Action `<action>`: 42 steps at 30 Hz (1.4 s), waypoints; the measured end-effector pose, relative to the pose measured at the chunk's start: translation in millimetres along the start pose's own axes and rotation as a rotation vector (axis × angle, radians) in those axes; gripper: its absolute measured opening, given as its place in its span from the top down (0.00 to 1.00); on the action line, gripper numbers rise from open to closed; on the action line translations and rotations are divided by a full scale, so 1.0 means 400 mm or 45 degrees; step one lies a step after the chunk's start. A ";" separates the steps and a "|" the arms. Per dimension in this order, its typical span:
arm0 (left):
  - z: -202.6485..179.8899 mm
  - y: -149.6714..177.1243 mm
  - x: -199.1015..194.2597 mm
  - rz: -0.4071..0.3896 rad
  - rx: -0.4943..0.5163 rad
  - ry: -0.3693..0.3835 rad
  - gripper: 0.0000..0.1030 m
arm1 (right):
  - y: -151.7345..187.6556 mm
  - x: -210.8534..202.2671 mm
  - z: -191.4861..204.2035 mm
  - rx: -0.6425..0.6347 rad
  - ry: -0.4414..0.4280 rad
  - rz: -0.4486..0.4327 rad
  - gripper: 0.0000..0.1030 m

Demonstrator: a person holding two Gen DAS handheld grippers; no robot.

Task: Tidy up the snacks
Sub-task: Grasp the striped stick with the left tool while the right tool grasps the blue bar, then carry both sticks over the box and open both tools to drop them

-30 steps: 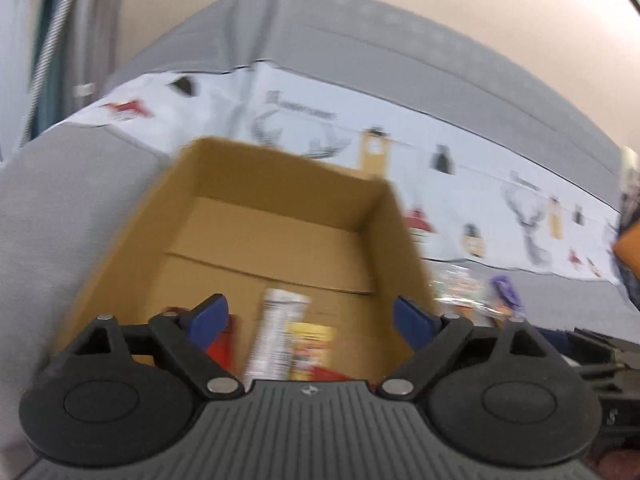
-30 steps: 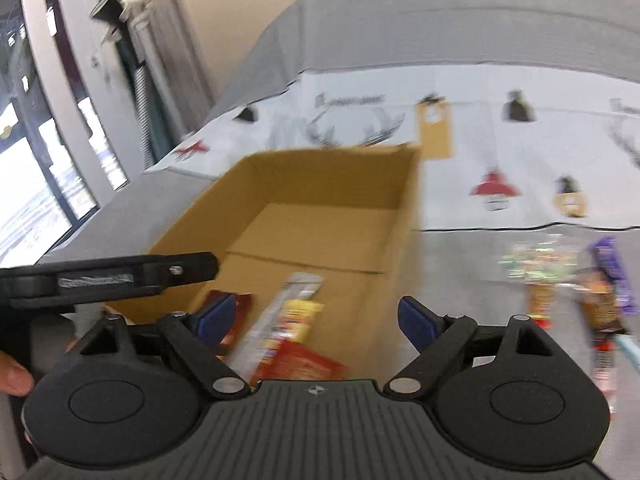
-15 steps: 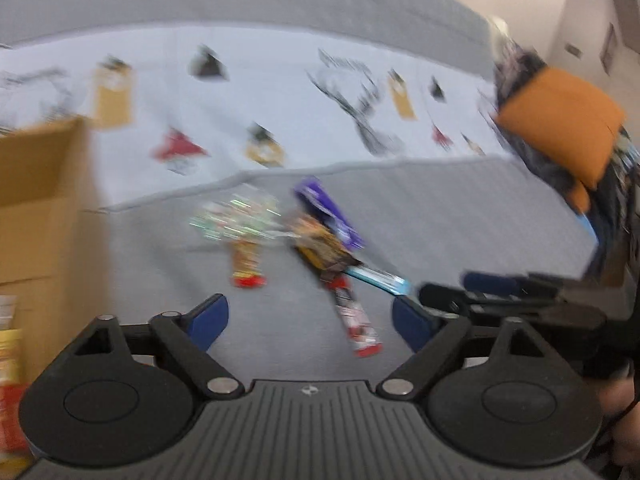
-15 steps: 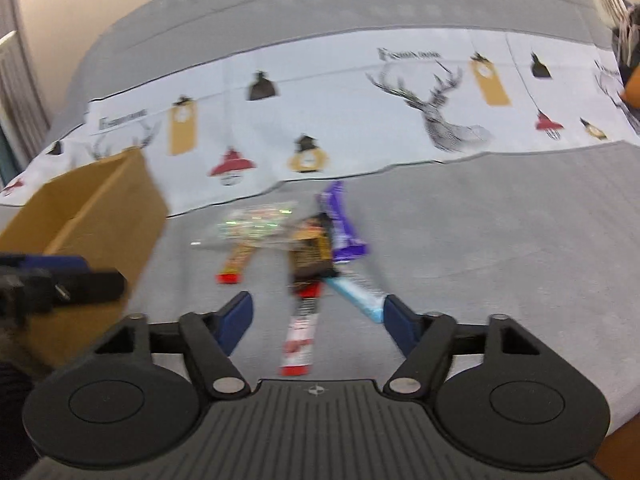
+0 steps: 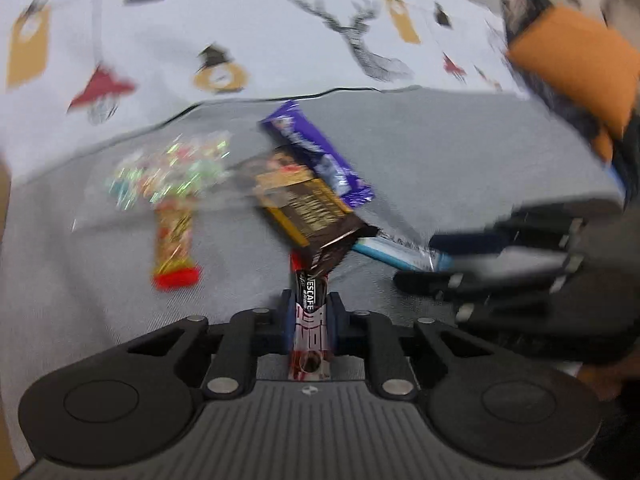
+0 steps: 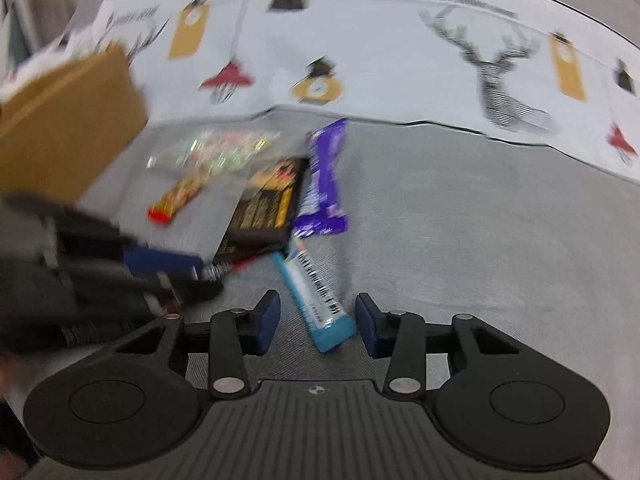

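Left gripper [image 5: 310, 314] jaws are clamped on the Nescafe stick [image 5: 310, 320]; right gripper [image 6: 316, 320] jaws stand apart around the blue bar [image 6: 314, 298] on the grey bed [image 6: 480, 248]

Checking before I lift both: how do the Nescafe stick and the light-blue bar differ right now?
The Nescafe stick is red and black and clamped by the shut left gripper; the light-blue bar lies between the open right gripper fingers, ungripped. The stick's far end sits under the brown bar; the blue bar's near end is uncovered. Both are slim packets on the grey cloth.
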State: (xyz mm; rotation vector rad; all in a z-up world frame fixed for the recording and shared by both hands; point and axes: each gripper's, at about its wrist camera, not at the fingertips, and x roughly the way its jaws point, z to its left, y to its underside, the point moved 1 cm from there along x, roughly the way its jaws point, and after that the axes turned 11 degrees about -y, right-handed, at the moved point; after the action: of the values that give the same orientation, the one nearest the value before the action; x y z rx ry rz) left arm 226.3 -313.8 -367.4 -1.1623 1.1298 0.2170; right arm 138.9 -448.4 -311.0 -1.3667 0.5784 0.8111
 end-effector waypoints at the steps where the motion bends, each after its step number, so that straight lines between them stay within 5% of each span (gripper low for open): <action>1: 0.024 0.004 -0.003 0.017 -0.052 0.016 0.89 | 0.001 0.010 0.014 -0.048 0.028 0.026 0.60; 5: 0.086 0.028 -0.042 0.051 -0.106 -0.021 0.89 | 0.001 0.014 0.068 -0.145 0.079 0.083 0.97; 13: 0.127 0.075 -0.103 0.115 -0.131 0.012 0.84 | 0.055 -0.023 0.234 -0.201 0.112 0.167 0.97; 26: 0.108 0.066 -0.127 0.082 -0.156 0.018 0.90 | 0.024 -0.008 0.159 0.129 0.006 0.027 0.97; 33: 0.106 0.055 -0.265 -0.005 -0.218 0.038 0.90 | 0.018 -0.156 0.198 0.371 -0.136 -0.186 0.97; 42: 0.223 0.046 -0.451 -0.101 -0.374 0.116 0.90 | 0.000 -0.275 0.369 0.478 -0.249 -0.379 0.97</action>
State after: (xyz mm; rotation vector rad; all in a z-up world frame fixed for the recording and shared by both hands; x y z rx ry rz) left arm 181.4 -163.3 -240.4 -1.4869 1.1544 0.2778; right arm 57.9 -321.1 -205.5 -0.9846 0.3414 0.5524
